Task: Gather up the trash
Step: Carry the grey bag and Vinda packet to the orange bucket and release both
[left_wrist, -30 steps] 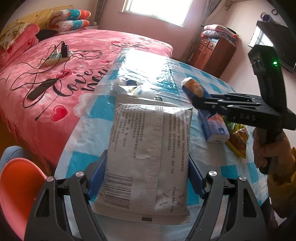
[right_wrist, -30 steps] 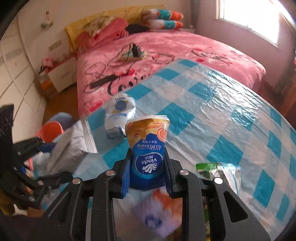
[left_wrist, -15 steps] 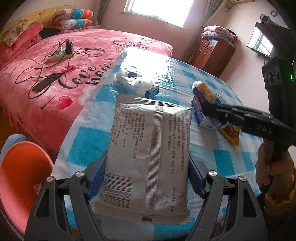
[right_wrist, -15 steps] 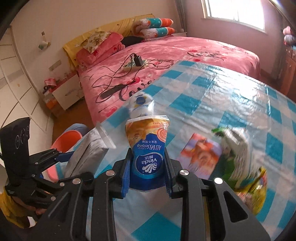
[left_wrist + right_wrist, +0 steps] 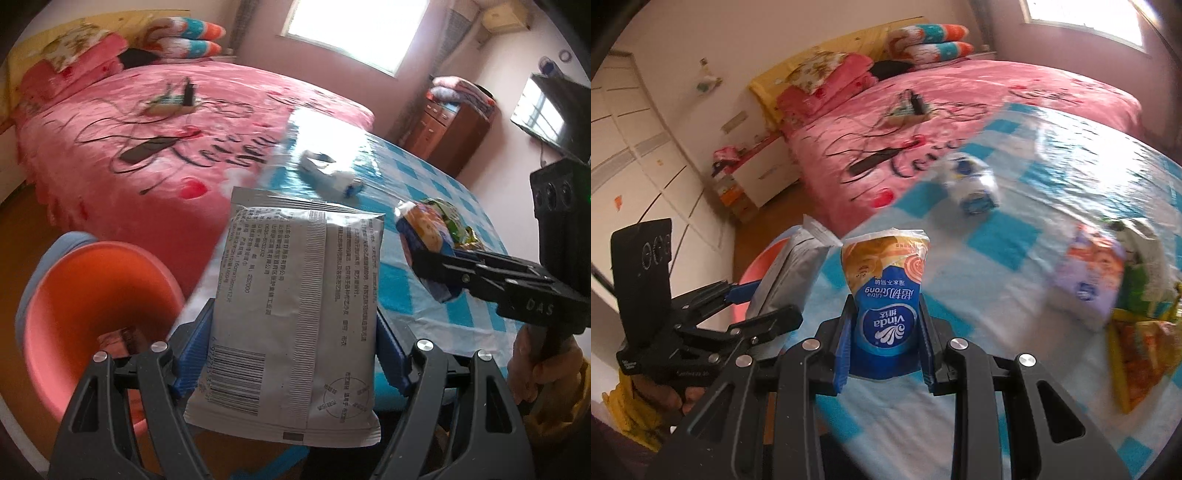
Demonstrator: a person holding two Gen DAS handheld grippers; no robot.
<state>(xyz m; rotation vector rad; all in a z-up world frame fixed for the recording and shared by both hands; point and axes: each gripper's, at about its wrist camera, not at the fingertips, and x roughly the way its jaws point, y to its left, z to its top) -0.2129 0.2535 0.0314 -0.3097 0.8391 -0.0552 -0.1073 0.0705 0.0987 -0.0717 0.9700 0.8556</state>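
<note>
My left gripper (image 5: 291, 354) is shut on a wide silver foil packet (image 5: 295, 314) with a barcode, held over the near table edge beside an orange bin (image 5: 92, 314). The right gripper (image 5: 884, 343) is shut on a blue and orange Vinda tissue pack (image 5: 884, 291). That pack (image 5: 424, 243) and its black gripper show at the right of the left wrist view; the silver packet (image 5: 790, 273) and left gripper (image 5: 753, 306) show at the left of the right wrist view. On the blue-checked table (image 5: 1034, 369) lie a white and blue wrapper (image 5: 971, 184), a purple tissue pack (image 5: 1089, 277) and crumpled green and orange wrappers (image 5: 1141, 306).
A pink bed (image 5: 166, 147) with a power strip and cables runs along the table's far side. A white cabinet wall (image 5: 646, 147) and bedside drawers (image 5: 757, 166) stand beyond the wooden floor. A brown dresser (image 5: 454, 136) and a wall television (image 5: 554, 110) are at the right.
Both grippers have swung left with their loads toward the table edge. The orange bin now fills much more of the left wrist view; both grips are unchanged.
</note>
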